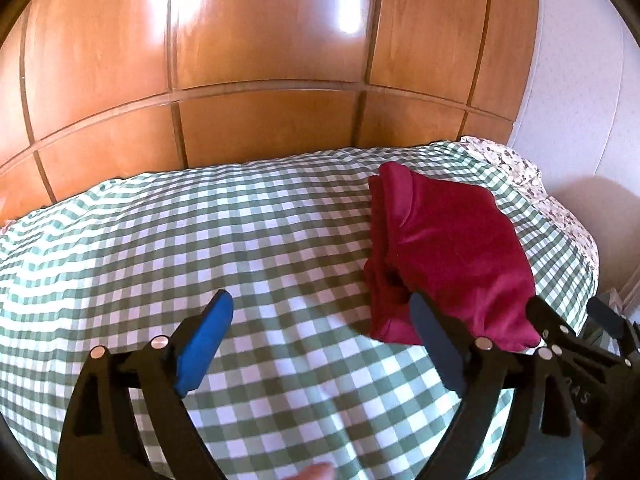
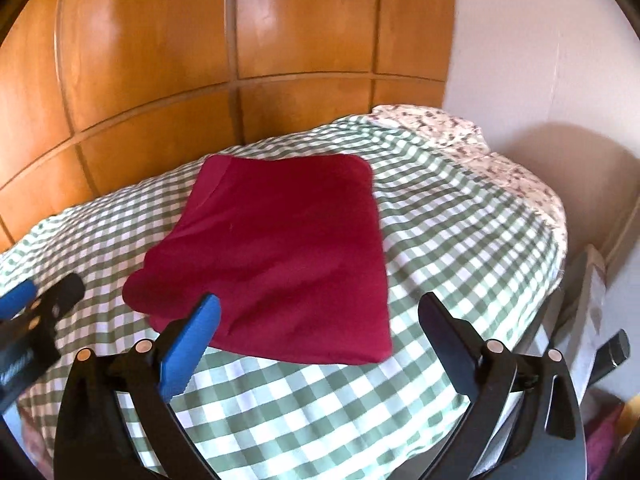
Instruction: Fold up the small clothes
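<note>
Our red garment [image 2: 276, 256] lies folded into a rough rectangle on the bed [image 2: 312, 412], towards its right side, its long axis running from the near edge away to the wardrobe [image 2: 160, 60]. Our right gripper [image 2: 320, 344] hangs just short of its near edge, jaws wide with nothing between them. Our left gripper [image 1: 320, 344] is equally wide and empty, with the garment off to its right. We judge the right hand the nearer.

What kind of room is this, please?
Most likely a bedroom. A bed with a green checked cover and a patterned pillow stands against wooden wardrobe doors; a folded red garment lies on it.
</note>
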Motion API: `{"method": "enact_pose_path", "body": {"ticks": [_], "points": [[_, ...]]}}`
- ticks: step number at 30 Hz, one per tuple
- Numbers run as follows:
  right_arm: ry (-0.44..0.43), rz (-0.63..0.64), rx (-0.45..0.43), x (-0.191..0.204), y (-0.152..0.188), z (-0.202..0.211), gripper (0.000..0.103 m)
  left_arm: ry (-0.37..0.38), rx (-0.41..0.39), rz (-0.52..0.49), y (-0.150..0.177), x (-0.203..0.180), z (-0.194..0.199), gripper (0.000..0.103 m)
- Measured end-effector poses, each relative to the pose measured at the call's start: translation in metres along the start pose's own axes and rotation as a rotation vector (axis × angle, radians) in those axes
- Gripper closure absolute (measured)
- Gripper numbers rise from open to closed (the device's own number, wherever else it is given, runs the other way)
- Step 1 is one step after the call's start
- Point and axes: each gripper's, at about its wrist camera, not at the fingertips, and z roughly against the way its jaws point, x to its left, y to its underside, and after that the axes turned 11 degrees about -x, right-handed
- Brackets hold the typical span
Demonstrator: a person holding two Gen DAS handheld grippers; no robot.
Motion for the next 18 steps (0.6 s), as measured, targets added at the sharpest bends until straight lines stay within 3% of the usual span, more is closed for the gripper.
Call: {"method": "enact_pose_path", "body": {"ticks": [6,18], "points": [[0.006,-0.010,-0.024,0.005,0.007,0.017,0.005,-0.037,-0.045,-0.013,0.004,0.002,0.019,0.003],[-0.018,-0.018,-0.026,0.008,0.011,0.023,0.005,-0.059,-0.075,-0.019,0.005,0.002,0.035,0.003]]}}
